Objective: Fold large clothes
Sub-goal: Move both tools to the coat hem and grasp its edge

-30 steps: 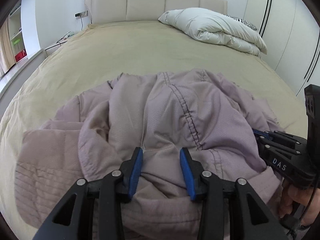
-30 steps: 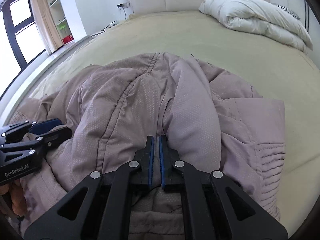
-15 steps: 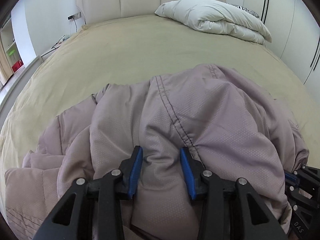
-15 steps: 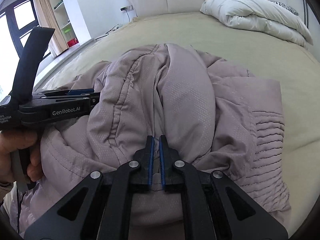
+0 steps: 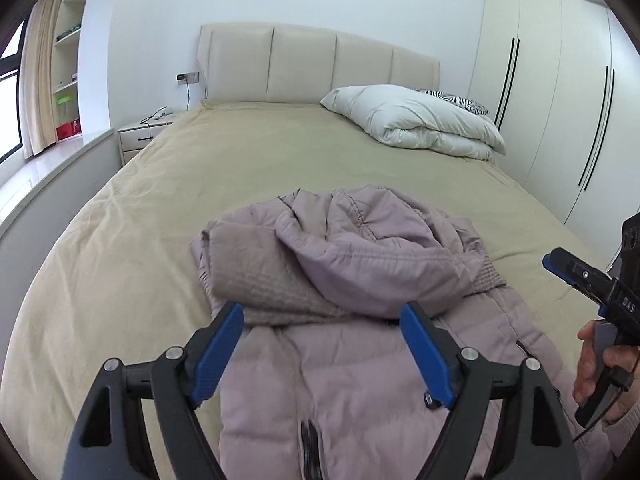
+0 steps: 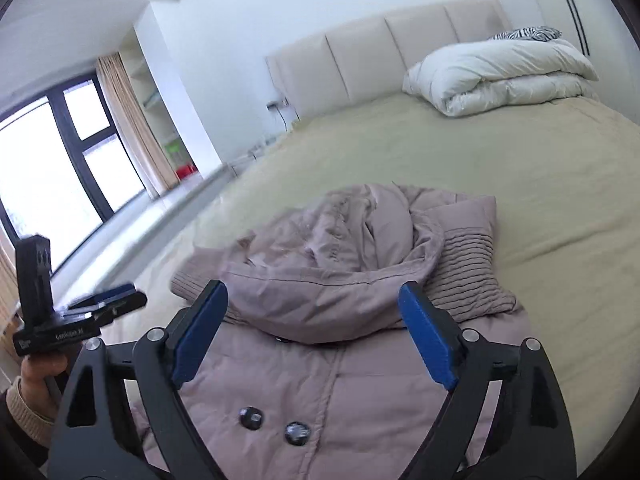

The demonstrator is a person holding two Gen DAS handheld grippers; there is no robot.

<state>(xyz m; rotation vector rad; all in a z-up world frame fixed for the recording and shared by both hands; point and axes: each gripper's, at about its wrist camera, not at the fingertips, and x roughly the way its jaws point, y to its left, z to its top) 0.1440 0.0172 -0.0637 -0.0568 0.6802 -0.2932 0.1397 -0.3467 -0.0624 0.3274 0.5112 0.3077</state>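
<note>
A mauve padded jacket lies on the beige bed, its hood and ribbed collar bunched at the far end. It also shows in the right wrist view, with two dark snap buttons near me. My left gripper is open and empty above the jacket's near part. My right gripper is open and empty above the jacket too. The right gripper shows at the right edge of the left wrist view, the left gripper at the left of the right wrist view.
A folded white duvet and a zebra-print pillow lie at the bed's far right by the headboard. A nightstand and window ledge run along the left. Wardrobe doors stand on the right.
Both grippers have opened and let go of the jacket, then pulled back and up. The jacket now lies on the bed with its upper part folded over.
</note>
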